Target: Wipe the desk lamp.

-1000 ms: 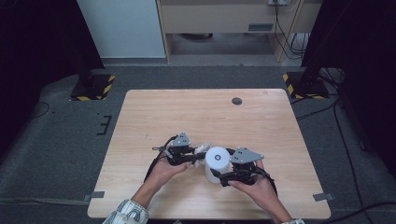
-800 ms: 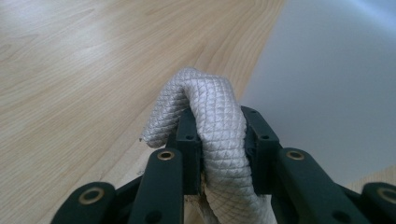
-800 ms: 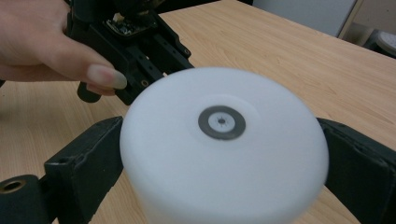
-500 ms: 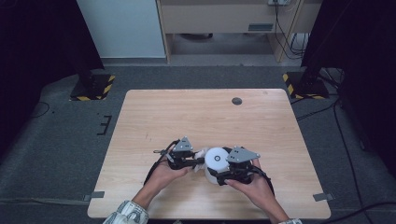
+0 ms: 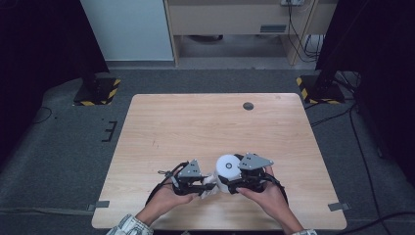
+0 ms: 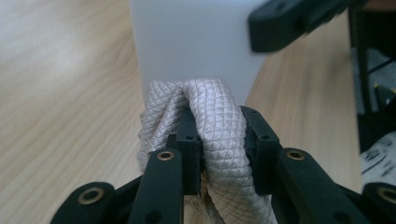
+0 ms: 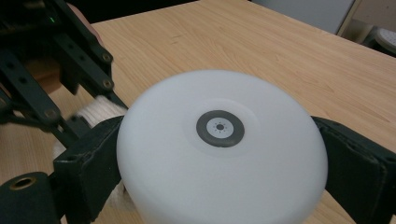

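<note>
A white, round, drum-like object (image 5: 226, 168) with a small grey ring on its top (image 7: 220, 128) stands on the wooden table (image 5: 210, 122) near the front edge. My right gripper (image 5: 230, 179) is shut on its sides, one jaw on each flank (image 7: 219, 161). My left gripper (image 5: 207, 184) is shut on a bunched beige quilted cloth (image 6: 219, 135). The cloth (image 5: 210, 182) presses against the white object's side wall (image 6: 191, 42), low down on its left.
A small dark round spot (image 5: 248, 105) sits at the table's far side. Beyond the table are grey carpet, a pale cabinet (image 5: 128, 29) and black stands with yellow-striped feet (image 5: 98, 93). Both forearms come in over the near edge.
My left gripper has slid with the cloth toward the table's near edge along the white object's side. The right gripper and the object stay put.
</note>
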The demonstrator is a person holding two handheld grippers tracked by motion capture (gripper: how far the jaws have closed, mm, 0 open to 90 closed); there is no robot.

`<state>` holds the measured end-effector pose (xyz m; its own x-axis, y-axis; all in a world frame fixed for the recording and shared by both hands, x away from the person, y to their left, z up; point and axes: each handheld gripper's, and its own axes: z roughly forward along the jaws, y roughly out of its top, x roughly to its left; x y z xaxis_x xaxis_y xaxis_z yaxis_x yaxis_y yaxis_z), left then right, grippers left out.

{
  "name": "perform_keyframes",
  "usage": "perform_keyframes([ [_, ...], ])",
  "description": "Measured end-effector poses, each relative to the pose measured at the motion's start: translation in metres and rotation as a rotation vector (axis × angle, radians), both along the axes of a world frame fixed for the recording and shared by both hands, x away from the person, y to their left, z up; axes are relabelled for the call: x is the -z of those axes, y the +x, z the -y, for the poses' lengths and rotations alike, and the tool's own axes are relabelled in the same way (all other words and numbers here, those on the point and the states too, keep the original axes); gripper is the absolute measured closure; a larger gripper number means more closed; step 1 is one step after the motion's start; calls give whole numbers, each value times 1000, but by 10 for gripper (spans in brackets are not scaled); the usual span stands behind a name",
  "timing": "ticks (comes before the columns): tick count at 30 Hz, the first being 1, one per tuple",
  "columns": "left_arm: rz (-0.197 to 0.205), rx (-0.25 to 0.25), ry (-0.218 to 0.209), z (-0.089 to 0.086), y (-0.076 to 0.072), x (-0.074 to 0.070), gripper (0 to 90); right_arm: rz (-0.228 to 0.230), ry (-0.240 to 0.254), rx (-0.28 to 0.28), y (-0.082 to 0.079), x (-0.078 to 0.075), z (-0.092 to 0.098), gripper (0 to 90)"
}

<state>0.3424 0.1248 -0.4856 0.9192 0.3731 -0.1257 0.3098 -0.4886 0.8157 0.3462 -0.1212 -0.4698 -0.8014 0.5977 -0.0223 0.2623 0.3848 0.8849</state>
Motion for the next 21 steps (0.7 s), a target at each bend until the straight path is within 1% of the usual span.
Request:
perform_keyframes([
  [1,8,-3,-15,-1,0,-3,708,0,0,0,0,0,0,86],
  [3,18,-21,-75,-6,0,-13,708,-1,2,-4,0,0,1,87],
  [4,27,-29,-98,-8,0,-17,708,-1,2,-7,1,0,1,86],
  [6,43,-41,-132,-10,0,-23,708,-1,2,-7,1,0,1,87],
  [9,62,-65,-165,-8,2,-30,707,-2,3,-6,1,0,1,87],
  [11,78,-72,-170,-6,4,-34,706,-3,5,-5,1,0,1,87],
  [14,76,-98,-207,-6,10,-39,706,-4,7,-4,2,1,2,87],
  [16,92,-108,-202,-4,12,-41,705,-7,9,-5,2,1,2,88],
  [18,87,-120,-204,-4,14,-39,705,-6,8,-5,2,1,2,88],
  [21,89,-137,-166,-5,17,-32,706,-4,7,-6,2,1,2,88],
])
